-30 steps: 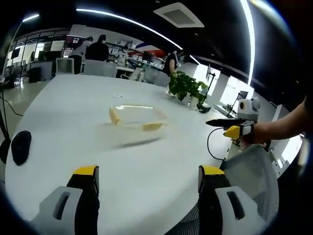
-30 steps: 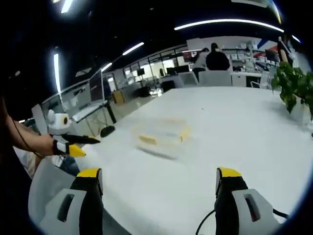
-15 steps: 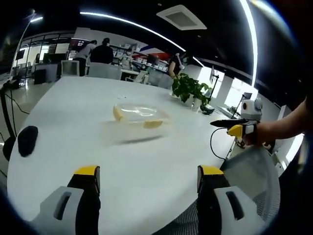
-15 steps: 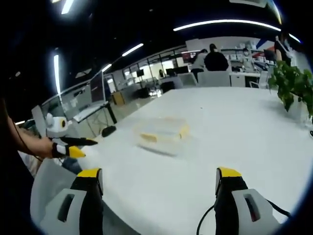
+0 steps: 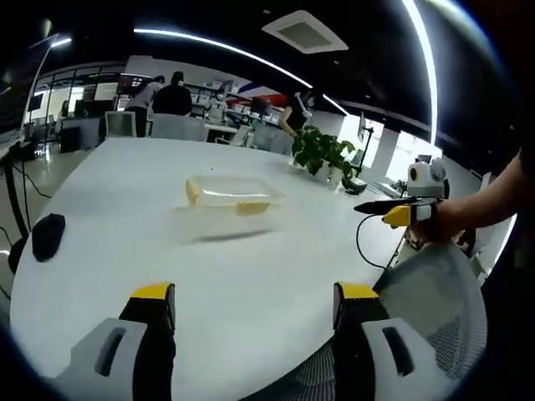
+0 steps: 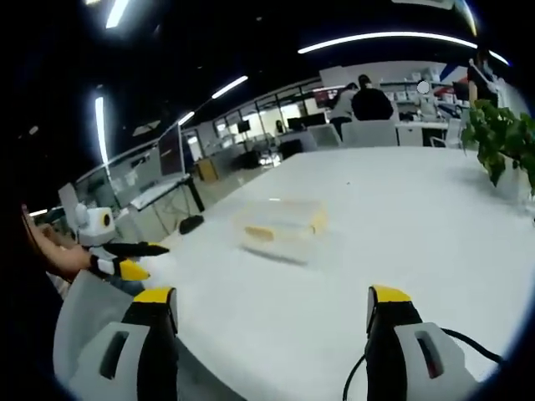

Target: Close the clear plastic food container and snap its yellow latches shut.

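We couldn't tell if the clear container [image 5: 229,195] had its lid seated – it was blurred & far off in both views; only two yellow latches [image 5: 251,208] read, as smudges at its near side & left end. It sat alone mid white table [image 5: 125,242], well apart from both grippers. In the right gripper view the container [image 6: 282,225] was just as soft.

The left gripper [image 5: 248,302] was held low at the table's near edge, jaws wide apart, nothing between them. The right gripper [image 6: 271,307] was the same: jaws spread, empty, pointing across the table at the container.

Each gripper showed in the other's view, off the table edge, held by a hand [image 5: 451,222] w/ forearm cut off by the frame. A black mouse-like obj [image 5: 48,236] lay at the table's left edge, a potted plant [image 5: 324,152] beyond the container, people far back
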Motion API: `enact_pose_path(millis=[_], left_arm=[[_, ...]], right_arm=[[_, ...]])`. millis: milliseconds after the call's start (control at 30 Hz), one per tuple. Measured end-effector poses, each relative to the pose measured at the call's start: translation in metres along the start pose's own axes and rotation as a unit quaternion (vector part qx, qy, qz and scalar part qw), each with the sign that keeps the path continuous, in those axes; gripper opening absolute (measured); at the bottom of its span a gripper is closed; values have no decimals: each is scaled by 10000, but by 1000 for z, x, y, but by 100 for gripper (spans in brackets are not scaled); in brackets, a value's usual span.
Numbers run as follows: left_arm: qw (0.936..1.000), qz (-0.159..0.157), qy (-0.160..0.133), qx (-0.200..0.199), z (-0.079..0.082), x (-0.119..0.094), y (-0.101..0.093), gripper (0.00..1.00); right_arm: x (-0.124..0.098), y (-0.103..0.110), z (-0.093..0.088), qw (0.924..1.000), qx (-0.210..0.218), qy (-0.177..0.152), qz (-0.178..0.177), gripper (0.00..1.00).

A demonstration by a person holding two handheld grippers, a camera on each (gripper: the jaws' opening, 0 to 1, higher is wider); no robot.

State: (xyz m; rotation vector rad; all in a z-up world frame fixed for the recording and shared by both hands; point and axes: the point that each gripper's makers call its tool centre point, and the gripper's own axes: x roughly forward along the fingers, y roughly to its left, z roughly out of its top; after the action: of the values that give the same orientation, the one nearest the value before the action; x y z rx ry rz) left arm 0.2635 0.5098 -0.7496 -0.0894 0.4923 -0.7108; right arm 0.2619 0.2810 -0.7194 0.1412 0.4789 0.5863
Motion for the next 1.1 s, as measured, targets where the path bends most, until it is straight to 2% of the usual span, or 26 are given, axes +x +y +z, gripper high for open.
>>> enact_pose_path(millis=[167, 333, 900, 1100], left_arm=[[9997, 101, 92, 221, -2, -2, 0, 74], [9991, 67, 153, 395, -4, 0, -1, 72], [9983, 1, 397, 432, -12, 2, -3, 70], [9941, -247, 583, 885, -15, 6, -15, 68]], right_arm=[[6, 11, -11, 9995, -146, 185, 193, 95], [9, 18, -16, 9987, -272, 297, 302, 94], [9, 24, -24, 9974, -368, 475, 398, 93], [10, 26, -28, 9964, -488, 564, 400, 93]])
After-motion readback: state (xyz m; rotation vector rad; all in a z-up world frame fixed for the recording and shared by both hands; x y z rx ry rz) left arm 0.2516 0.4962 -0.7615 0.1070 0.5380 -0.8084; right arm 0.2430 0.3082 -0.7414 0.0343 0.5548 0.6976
